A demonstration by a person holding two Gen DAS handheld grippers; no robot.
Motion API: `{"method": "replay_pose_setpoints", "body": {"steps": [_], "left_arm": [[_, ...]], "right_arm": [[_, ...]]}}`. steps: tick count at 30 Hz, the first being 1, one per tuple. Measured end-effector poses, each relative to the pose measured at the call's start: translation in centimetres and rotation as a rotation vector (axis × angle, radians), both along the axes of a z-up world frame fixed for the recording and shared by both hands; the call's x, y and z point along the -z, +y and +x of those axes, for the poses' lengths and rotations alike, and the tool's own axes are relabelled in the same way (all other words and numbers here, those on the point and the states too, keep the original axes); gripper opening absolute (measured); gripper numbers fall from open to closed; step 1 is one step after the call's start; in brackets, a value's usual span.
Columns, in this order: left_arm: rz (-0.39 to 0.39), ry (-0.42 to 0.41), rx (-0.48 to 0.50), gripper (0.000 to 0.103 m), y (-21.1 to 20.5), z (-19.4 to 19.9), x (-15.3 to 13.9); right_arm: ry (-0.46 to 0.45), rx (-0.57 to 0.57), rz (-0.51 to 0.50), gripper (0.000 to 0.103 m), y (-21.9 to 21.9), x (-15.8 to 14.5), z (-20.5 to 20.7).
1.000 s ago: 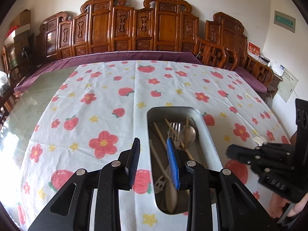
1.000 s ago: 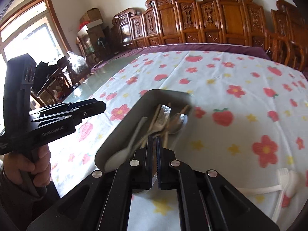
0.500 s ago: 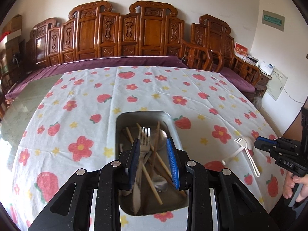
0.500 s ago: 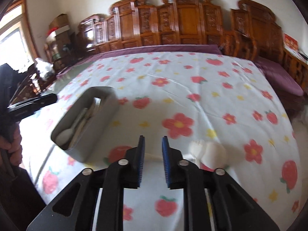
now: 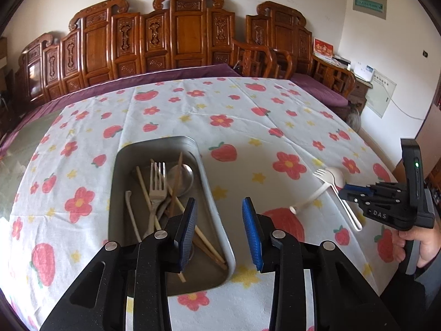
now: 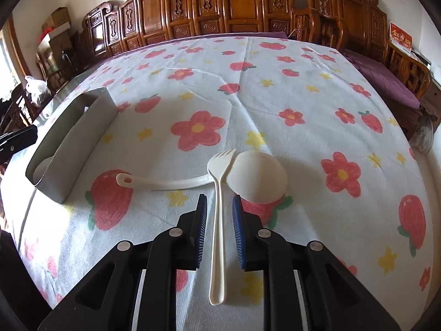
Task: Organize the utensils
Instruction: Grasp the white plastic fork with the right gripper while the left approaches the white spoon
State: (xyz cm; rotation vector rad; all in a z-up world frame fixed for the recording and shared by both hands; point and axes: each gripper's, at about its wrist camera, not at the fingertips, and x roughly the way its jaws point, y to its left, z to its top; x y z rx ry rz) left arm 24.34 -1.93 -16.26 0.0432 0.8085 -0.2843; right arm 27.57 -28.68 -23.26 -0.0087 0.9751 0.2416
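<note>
A metal tray [image 5: 154,141] on the flowered tablecloth holds a metal fork [image 5: 158,182], a metal spoon [image 5: 182,178], wooden chopsticks [image 5: 146,190] and a white handle. My left gripper [image 5: 219,207] hovers over the tray's right rim; its jaws are opening with nothing between them. To the right lie a white plastic fork [image 6: 217,207] and a white ladle spoon [image 6: 259,176], crossing each other. My right gripper [image 6: 219,201] is low over the fork's handle. The handle runs between the jaws and neither pad touches it. From this side the tray [image 6: 80,143] shows its outer wall.
Carved wooden chairs [image 5: 187,35] line the table's far side. A person's hand [image 5: 421,245] holds the right gripper [image 5: 355,190] near the table's right edge. A grey furry shape [image 6: 424,138] sits beyond that edge. Bare tablecloth [image 6: 248,82] stretches behind the utensils.
The right gripper swung from over the tray to the white fork and opened around its handle. The left gripper shifted right to the tray's rim, its jaws wider.
</note>
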Motion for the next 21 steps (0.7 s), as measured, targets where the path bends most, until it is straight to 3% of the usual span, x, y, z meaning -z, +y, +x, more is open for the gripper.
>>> {"method": "replay_pose_setpoints", "body": {"steps": [6, 8, 15, 21], "left_arm": [[0.014, 0.010, 0.028, 0.032, -1.2, -0.4, 0.6], [0.014, 0.008, 0.039, 0.032, -1.6, -0.6, 0.6], [0.022, 0.021, 0.058, 0.032, -3.6, -0.6, 0.9], [0.000, 0.038, 0.139, 0.032, -6.9, 0.1, 0.9]], "right_arm": [[0.003, -0.028, -0.068, 0.021, 1.3, 0.7, 0.7], [0.000, -0.030, -0.079, 0.007, 1.5, 0.7, 0.8], [-0.098, 0.004, -0.001, 0.007, -0.4, -2.2, 0.2], [-0.124, 0.089, -0.013, 0.007, -4.1, -2.8, 1.6]]}}
